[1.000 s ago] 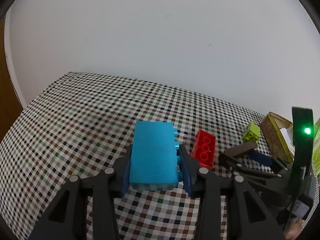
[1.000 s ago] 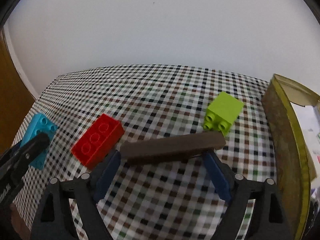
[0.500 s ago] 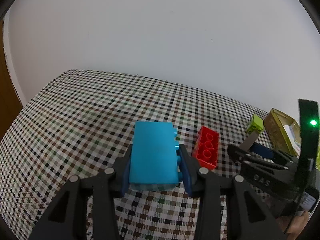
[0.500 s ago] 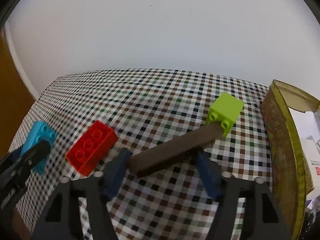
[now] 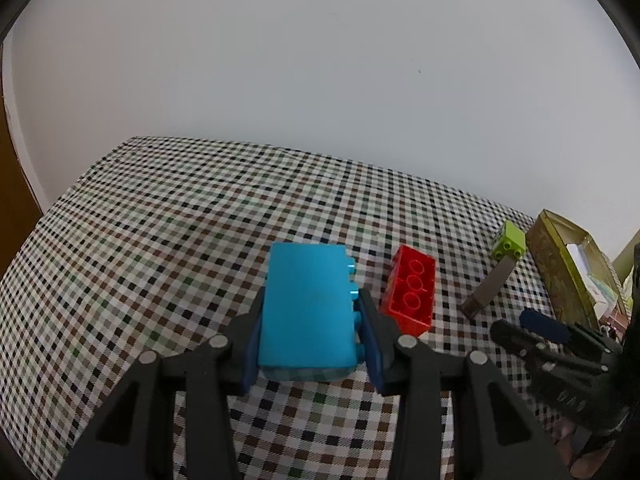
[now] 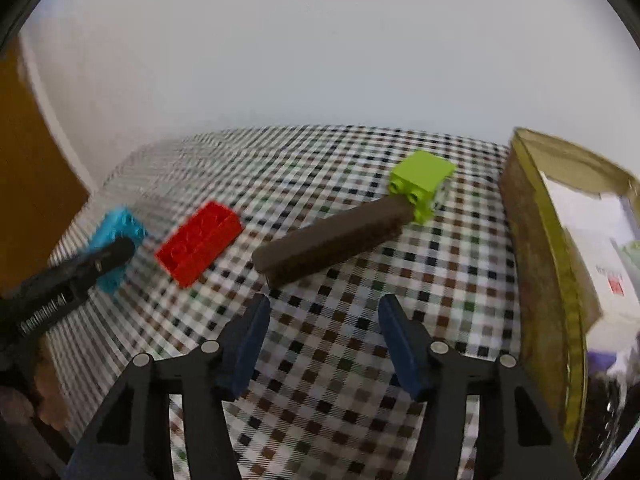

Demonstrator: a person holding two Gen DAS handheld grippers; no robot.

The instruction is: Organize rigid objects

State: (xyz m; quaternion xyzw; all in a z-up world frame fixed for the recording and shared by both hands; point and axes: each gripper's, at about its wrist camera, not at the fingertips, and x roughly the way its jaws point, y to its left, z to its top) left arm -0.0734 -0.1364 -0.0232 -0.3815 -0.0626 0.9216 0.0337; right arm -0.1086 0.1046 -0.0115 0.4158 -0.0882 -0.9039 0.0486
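Blue brick (image 5: 306, 308): held at centre of the left wrist view, clamped between the pads of the left gripper (image 5: 308, 334); large, smooth-sided, studs facing frame right.
Step in hand: judged to be the sorting of bricks, with the blue one already gripped and awaiting placement.
Next move: judged to call for a carry to a chosen spot; destination cannot be told.
Right gripper (image 6: 322, 338): lower centre of the right wrist view; jaws closing, nothing between them.
Brown bar (image 6: 332, 242): long, dark, laid diagonally just above the right gripper, its far end touching the green brick (image 6: 422, 182).
Red brick (image 6: 200, 240): left of centre, studs up, apart from the bar.
Tablecloth (image 5: 160, 240): checked, under all pieces.
Open box (image 6: 532, 248): right edge, papers inside.
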